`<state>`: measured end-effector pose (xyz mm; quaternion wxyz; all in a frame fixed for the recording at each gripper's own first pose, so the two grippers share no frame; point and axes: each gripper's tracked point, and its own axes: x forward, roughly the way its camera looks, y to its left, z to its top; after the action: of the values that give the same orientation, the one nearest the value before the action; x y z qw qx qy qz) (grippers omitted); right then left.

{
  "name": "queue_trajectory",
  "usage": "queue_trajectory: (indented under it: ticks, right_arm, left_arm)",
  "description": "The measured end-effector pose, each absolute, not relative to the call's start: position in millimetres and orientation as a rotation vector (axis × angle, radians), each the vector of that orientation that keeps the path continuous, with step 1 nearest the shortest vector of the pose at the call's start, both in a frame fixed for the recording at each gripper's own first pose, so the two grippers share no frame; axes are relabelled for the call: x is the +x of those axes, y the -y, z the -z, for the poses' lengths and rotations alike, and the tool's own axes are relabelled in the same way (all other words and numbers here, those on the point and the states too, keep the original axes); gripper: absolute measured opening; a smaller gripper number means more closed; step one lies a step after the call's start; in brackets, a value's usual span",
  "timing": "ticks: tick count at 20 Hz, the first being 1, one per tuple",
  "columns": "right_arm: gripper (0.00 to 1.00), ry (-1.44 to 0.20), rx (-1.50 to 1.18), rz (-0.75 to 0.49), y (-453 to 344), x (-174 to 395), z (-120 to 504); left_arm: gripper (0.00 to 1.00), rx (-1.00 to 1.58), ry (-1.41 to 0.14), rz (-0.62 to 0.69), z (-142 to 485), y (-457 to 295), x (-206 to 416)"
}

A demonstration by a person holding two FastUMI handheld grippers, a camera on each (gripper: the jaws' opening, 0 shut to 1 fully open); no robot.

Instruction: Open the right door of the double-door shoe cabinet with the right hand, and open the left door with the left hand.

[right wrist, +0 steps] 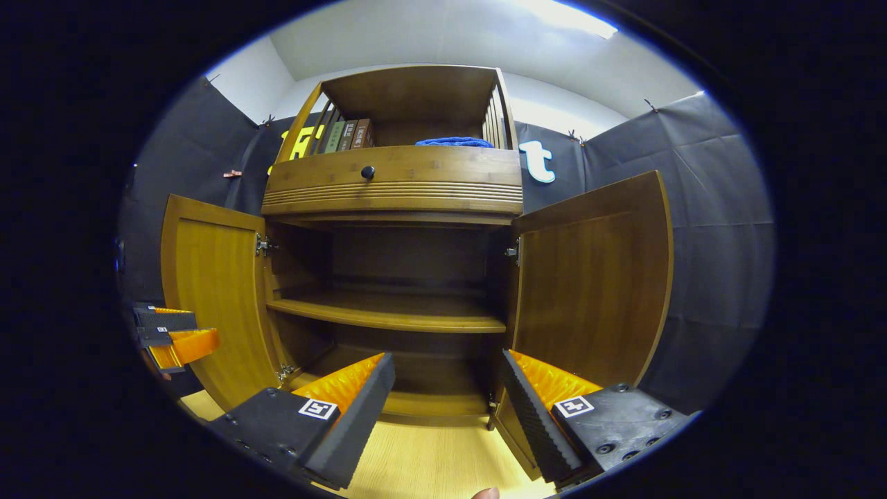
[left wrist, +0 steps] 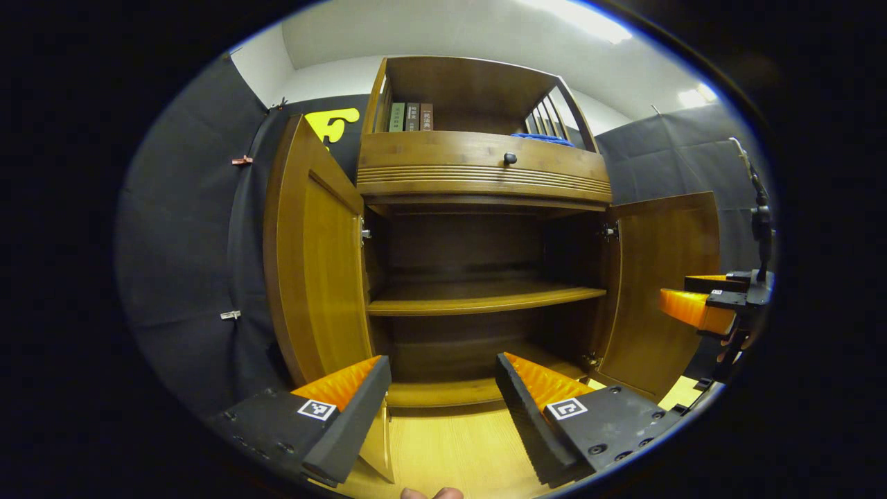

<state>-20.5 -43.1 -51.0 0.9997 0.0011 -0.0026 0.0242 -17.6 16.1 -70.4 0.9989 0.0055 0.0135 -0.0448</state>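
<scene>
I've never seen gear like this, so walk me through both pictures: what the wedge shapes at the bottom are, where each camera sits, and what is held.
Nobody here is a robot: a person holds a two-finger claw in each hand, and a camera rides on each. The left gripper view looks along the left claw; the right gripper view looks along the right claw. The wedges are their fingers, spread apart and holding nothing. Ahead stands a wooden shoe cabinet with its left door and right door both swung open, its shelf bare. Above sit a drawer knob, some books and a blue cloth. Each view also catches the other claw at its edge.
</scene>
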Motion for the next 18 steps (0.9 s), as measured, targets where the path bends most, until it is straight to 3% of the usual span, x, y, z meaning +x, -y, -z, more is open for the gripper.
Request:
queue_trajectory:
  ticks: [18]
  right_arm:
    - [0.98, 0.009, -0.001, -0.051, 47.5, -16.7, 50.5]
  left_arm:
    - [0.94, 0.004, -0.03, 0.078, 71.0, -13.9, -15.2]
